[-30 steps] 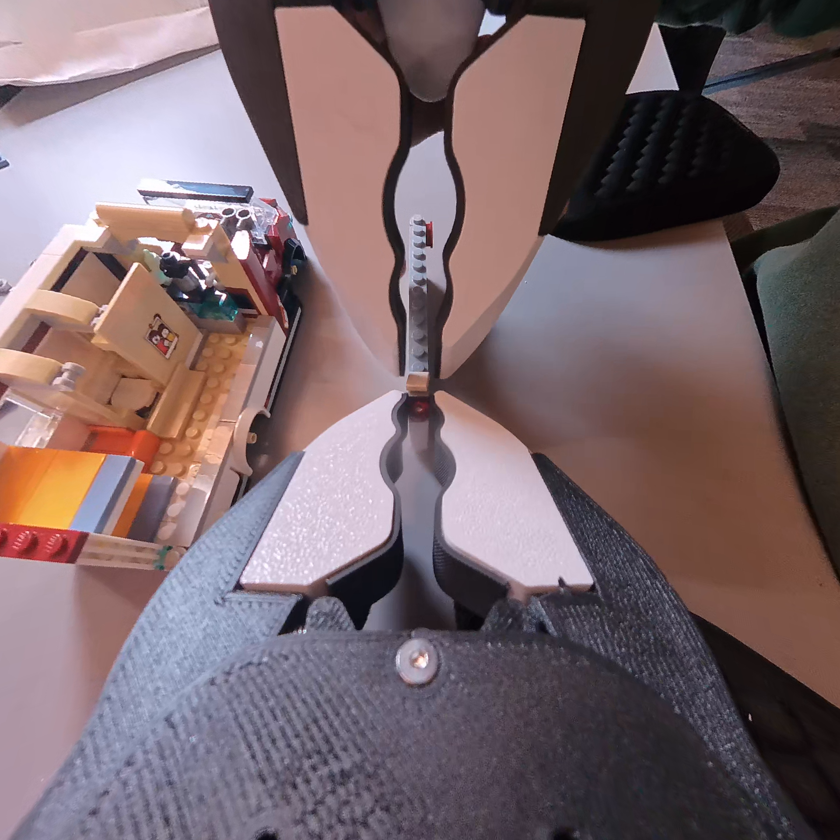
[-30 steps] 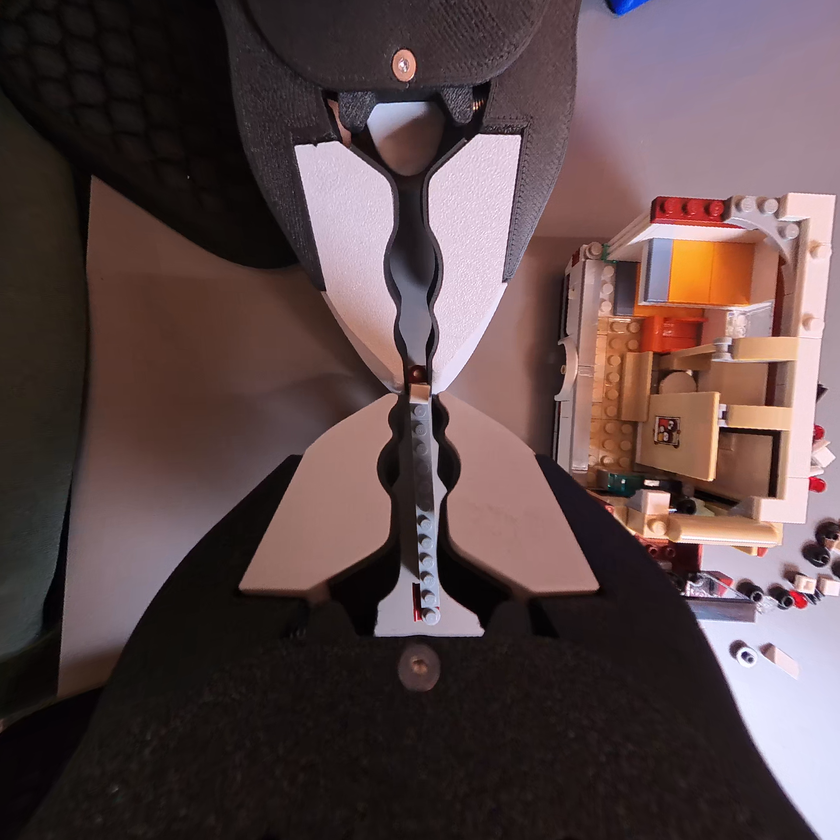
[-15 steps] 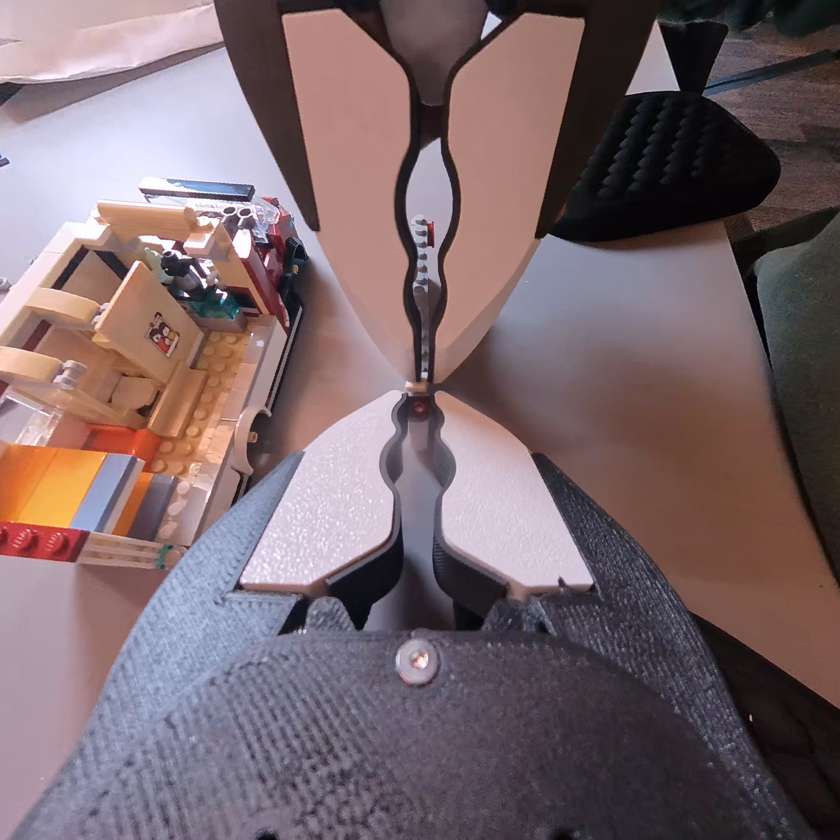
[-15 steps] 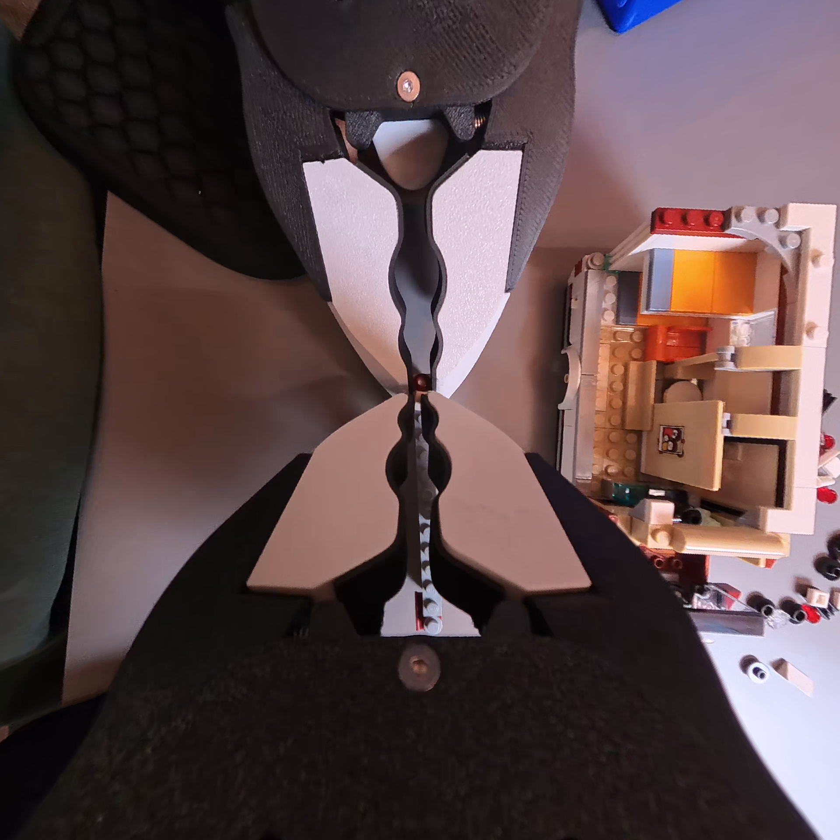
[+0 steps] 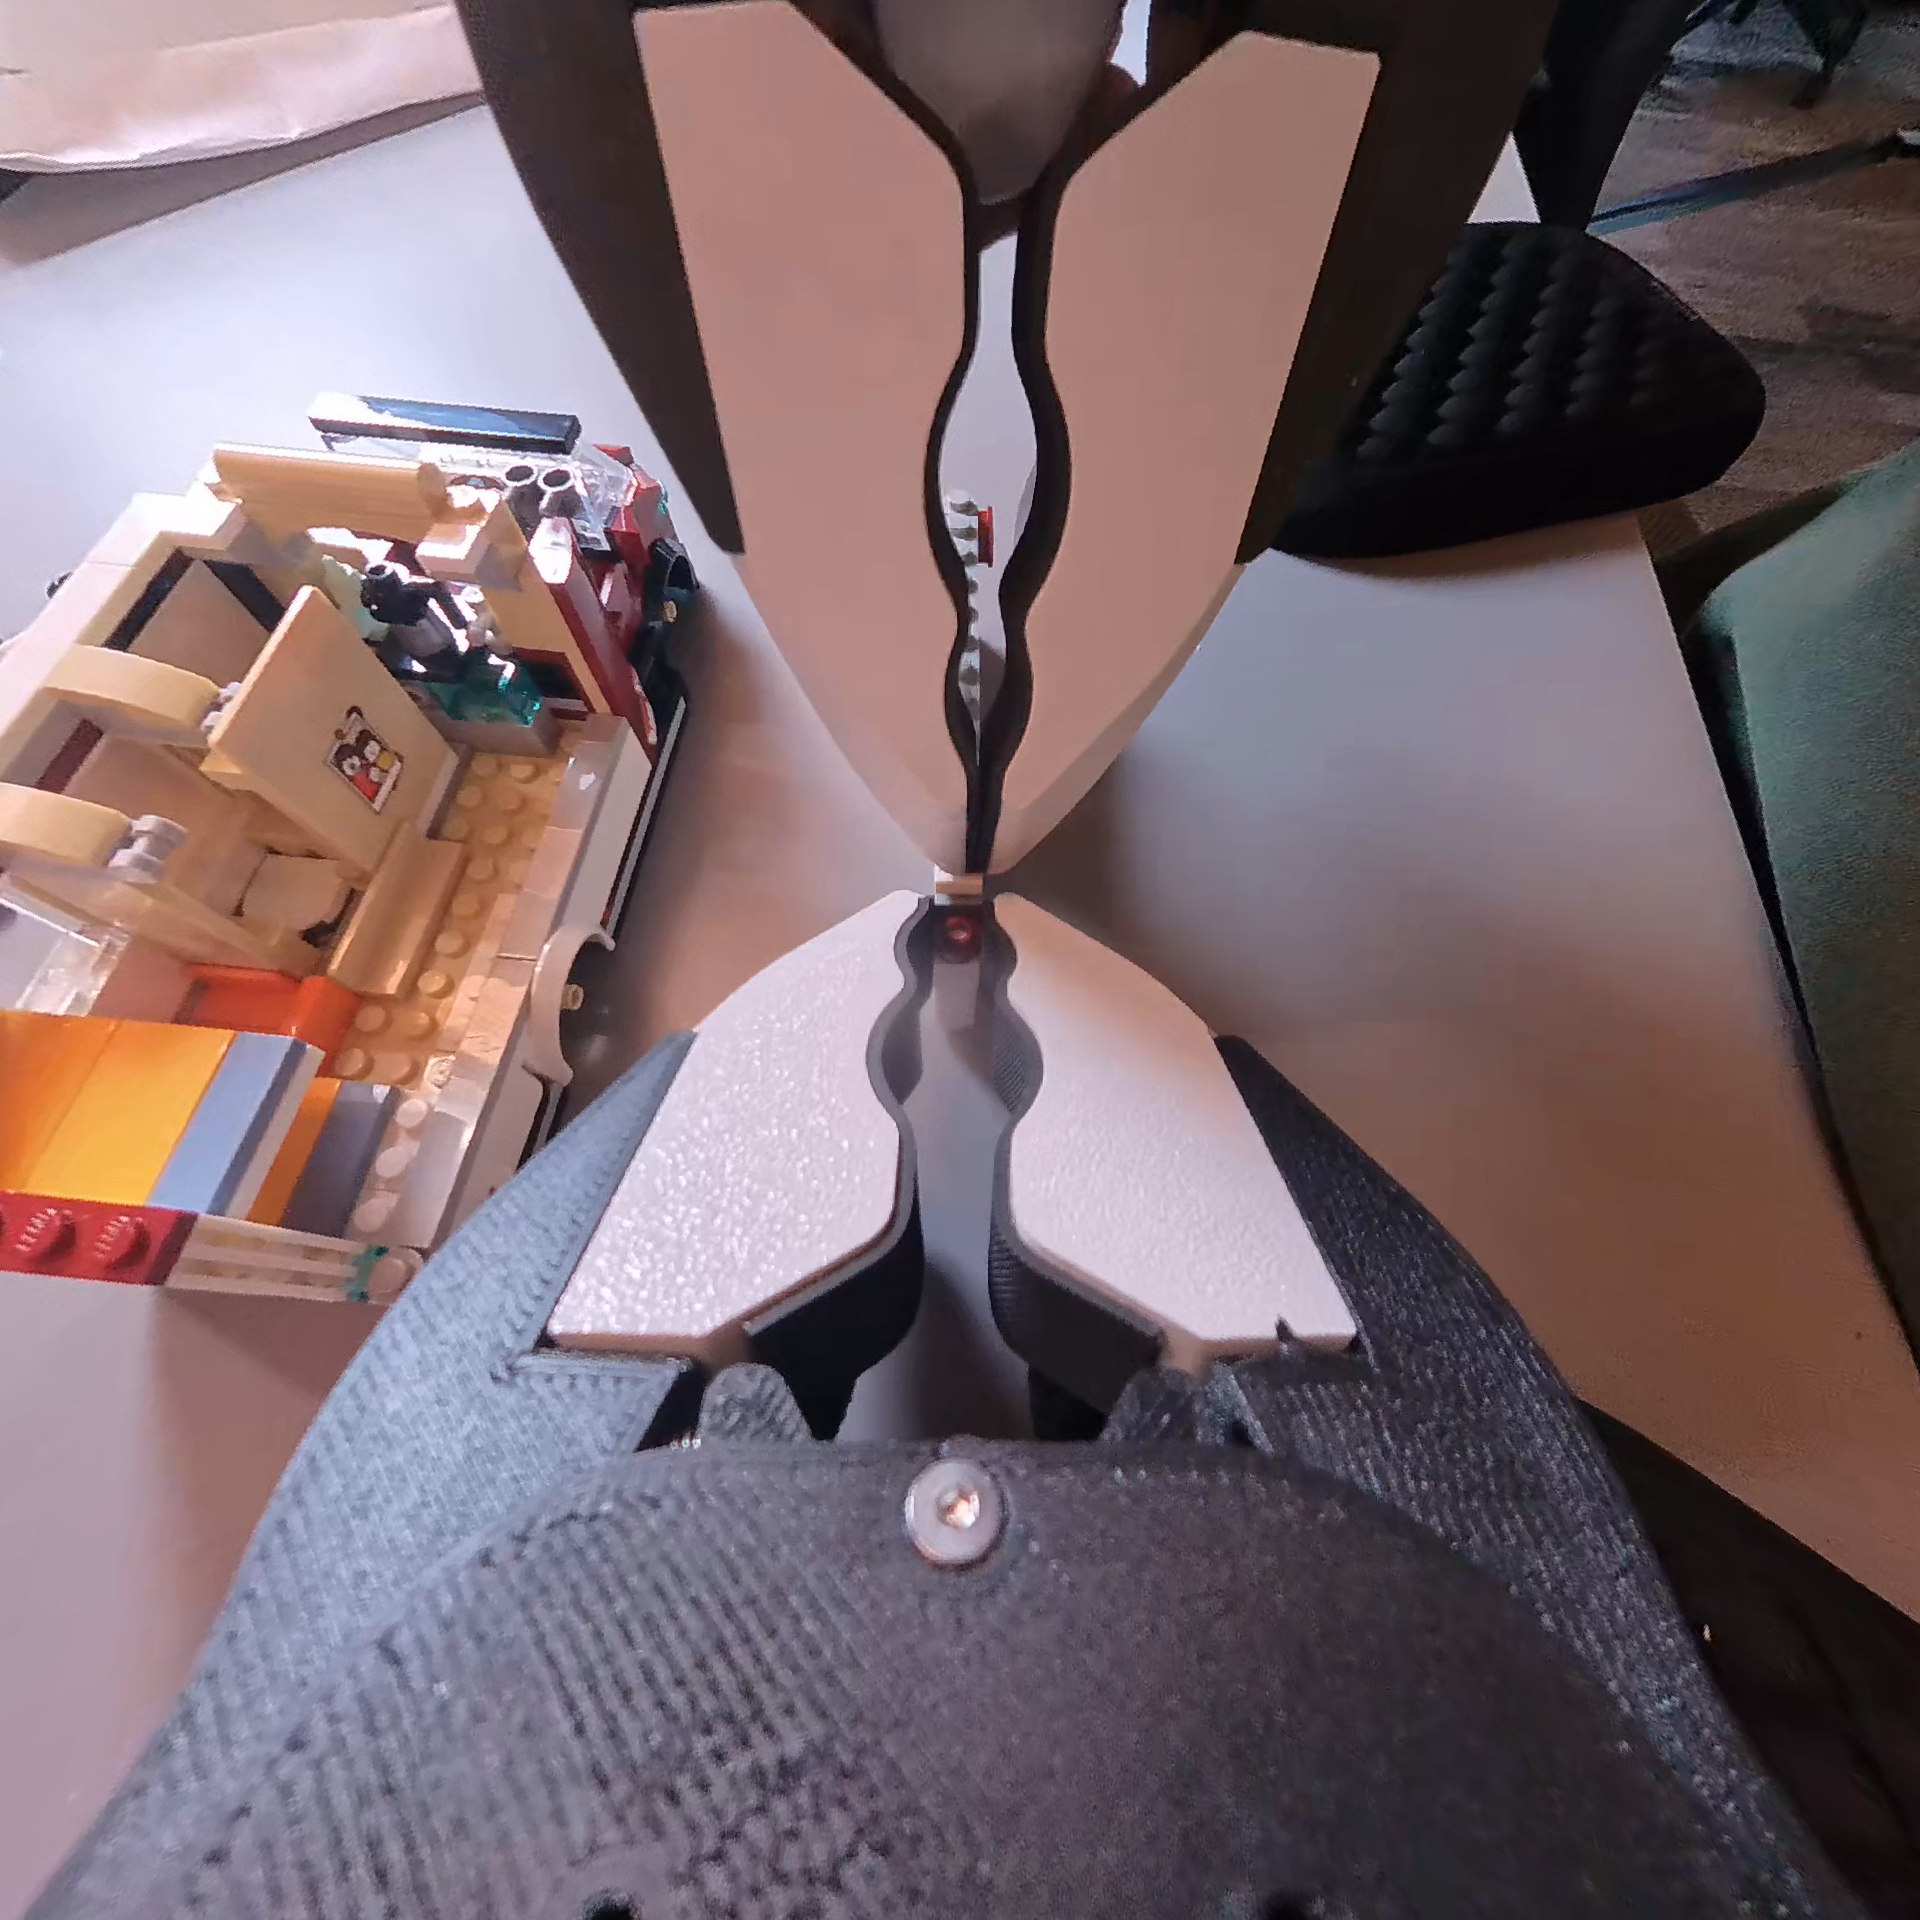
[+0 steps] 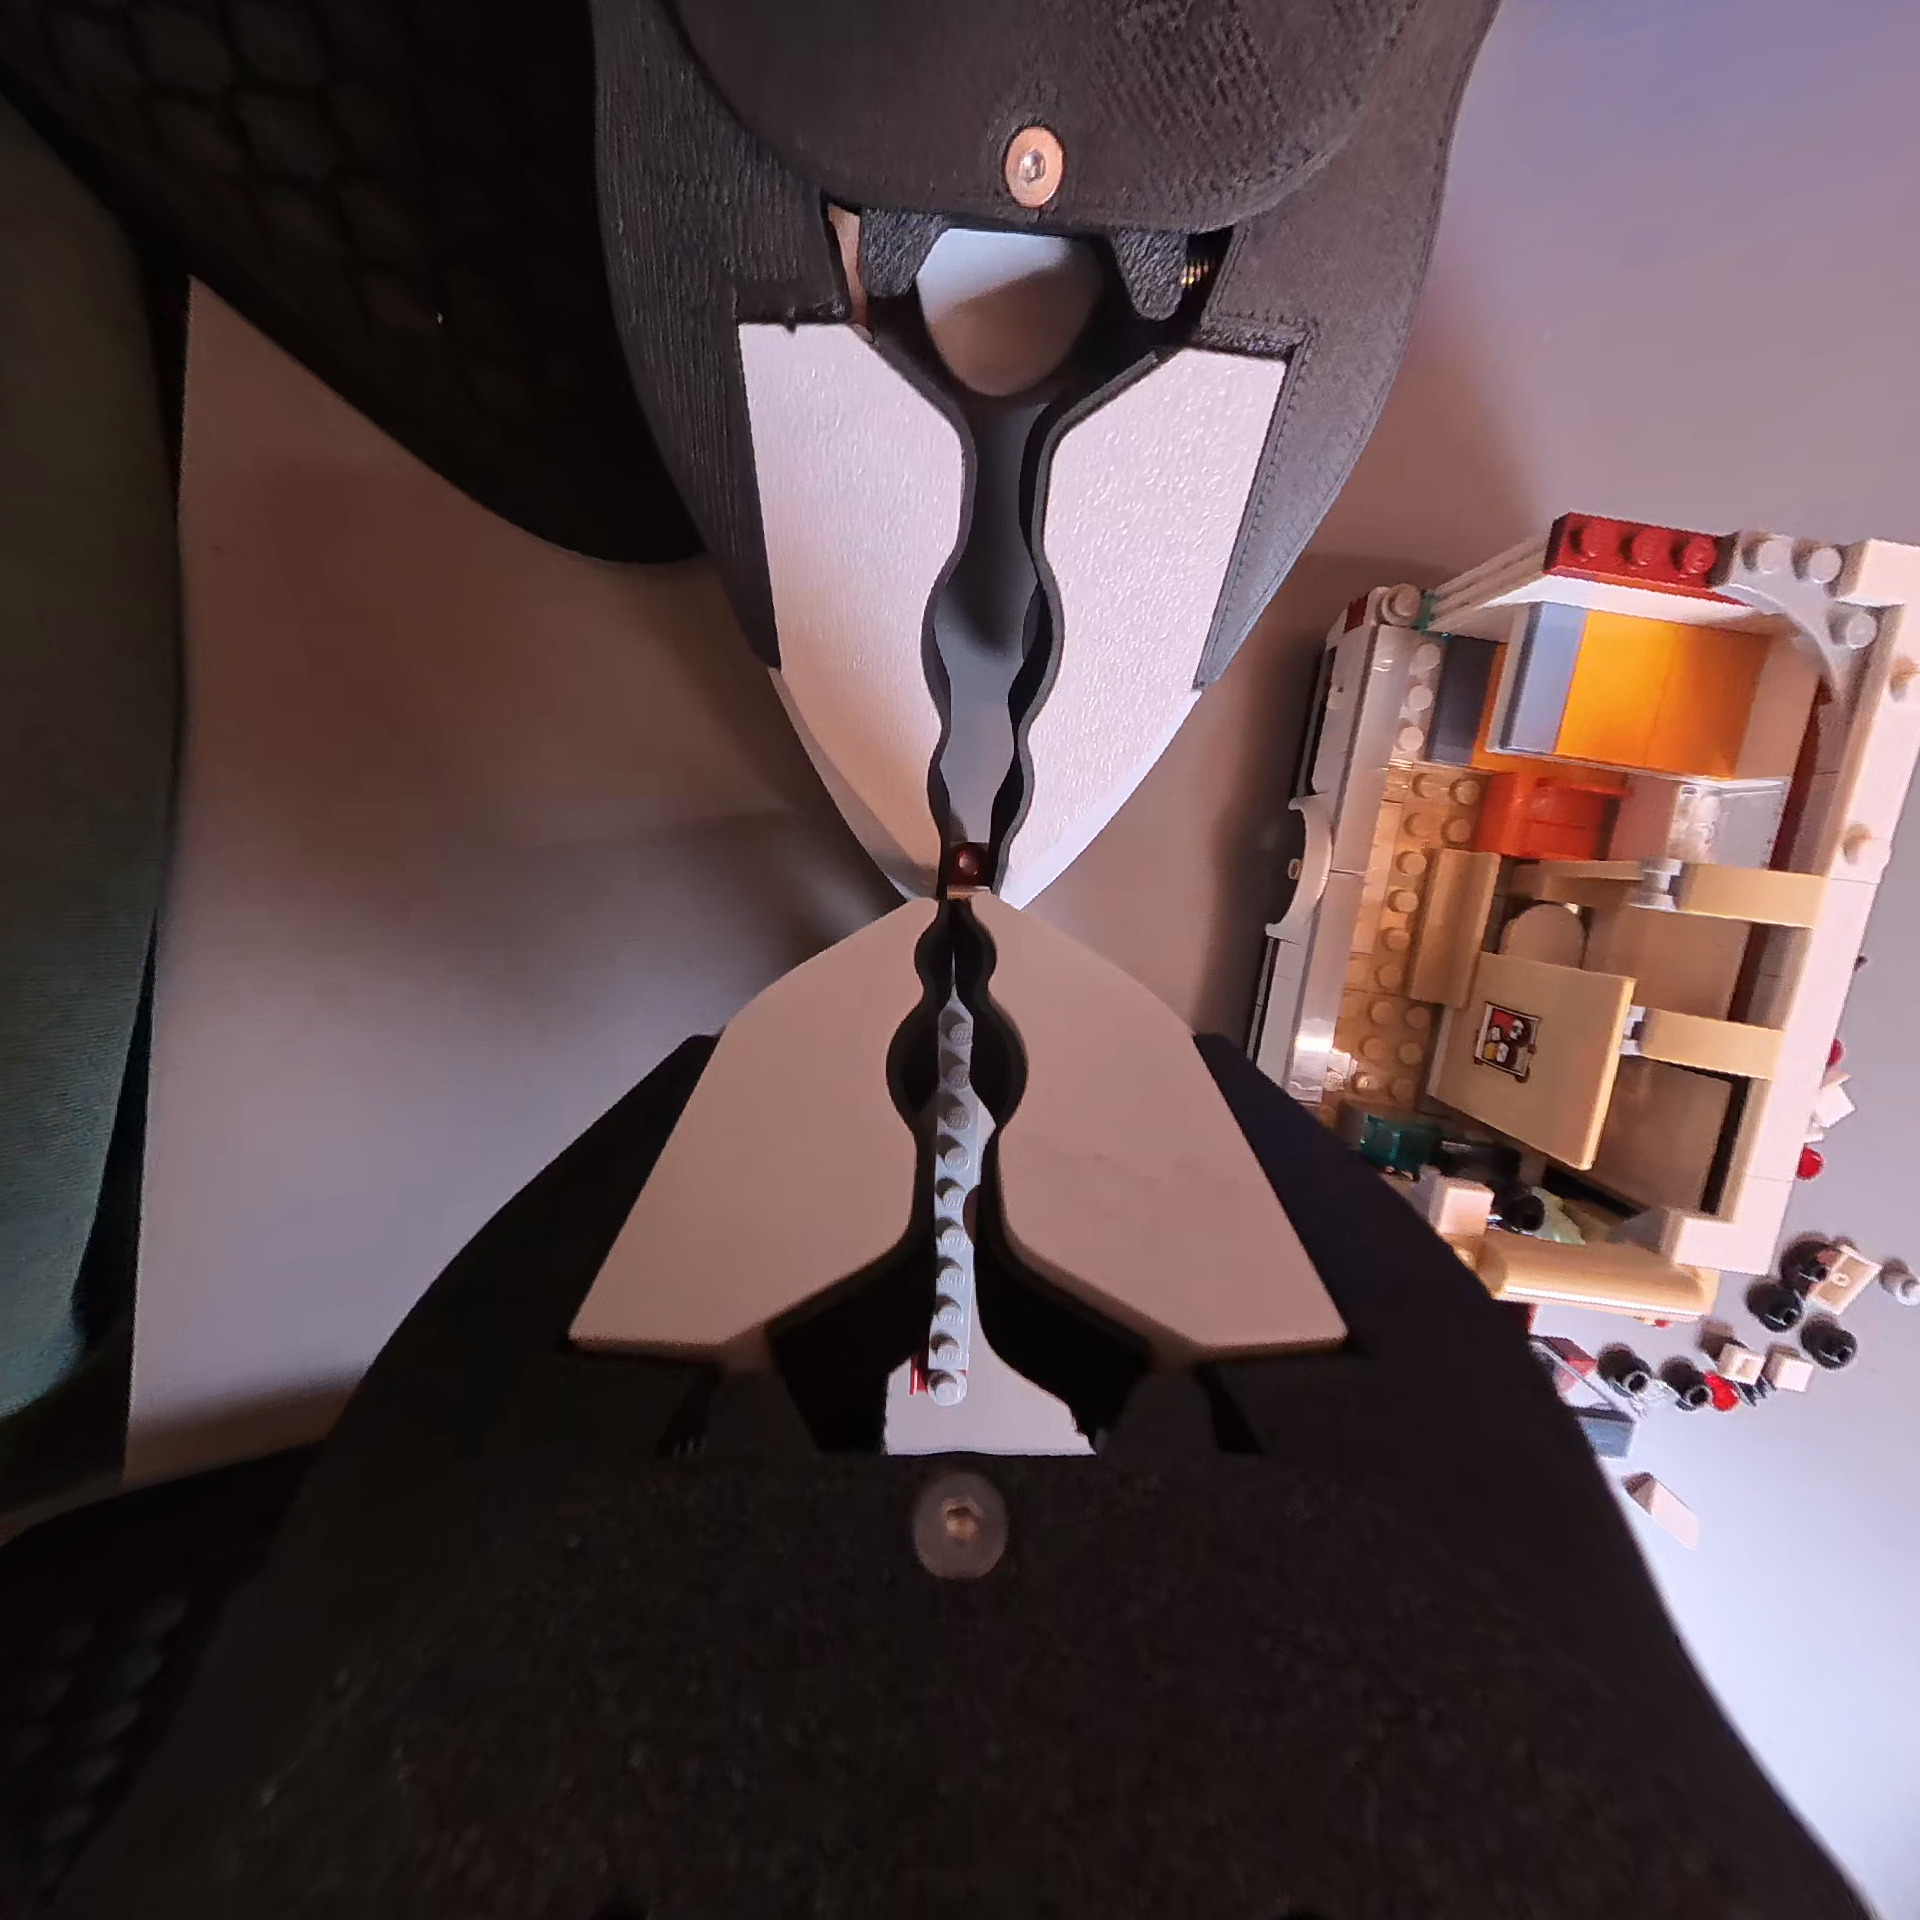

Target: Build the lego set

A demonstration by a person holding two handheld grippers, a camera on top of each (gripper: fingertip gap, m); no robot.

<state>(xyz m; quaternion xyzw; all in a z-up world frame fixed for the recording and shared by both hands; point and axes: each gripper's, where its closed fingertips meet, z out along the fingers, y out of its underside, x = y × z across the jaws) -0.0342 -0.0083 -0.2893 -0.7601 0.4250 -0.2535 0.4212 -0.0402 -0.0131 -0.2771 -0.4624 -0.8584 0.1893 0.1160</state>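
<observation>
The left tongs (image 5: 958,920) are clenched at their tips on a small dark-red round stud piece with a tan plate (image 5: 957,928). The right tongs (image 6: 961,914), facing them tip to tip, are clamped along a long thin light-grey studded plate (image 6: 953,1195) that runs back between their fingers, its far end nearly meeting the small piece. Both are held above the pale grey desk (image 5: 1403,831).

Doing this well seems to call for keeping the two tongs in one straight line, so the small piece sits square over the end of the plate, and for pressing along that line without twisting, since each piece is pinched only on thin edges and could pivot or pop out.

To the left in the left wrist view stands a tan, white and orange brick-built model (image 5: 260,831); loose small bricks (image 6: 1714,1371) lie beyond it on the desk. A black mesh chair seat (image 5: 1507,364) is past the desk's far edge.
</observation>
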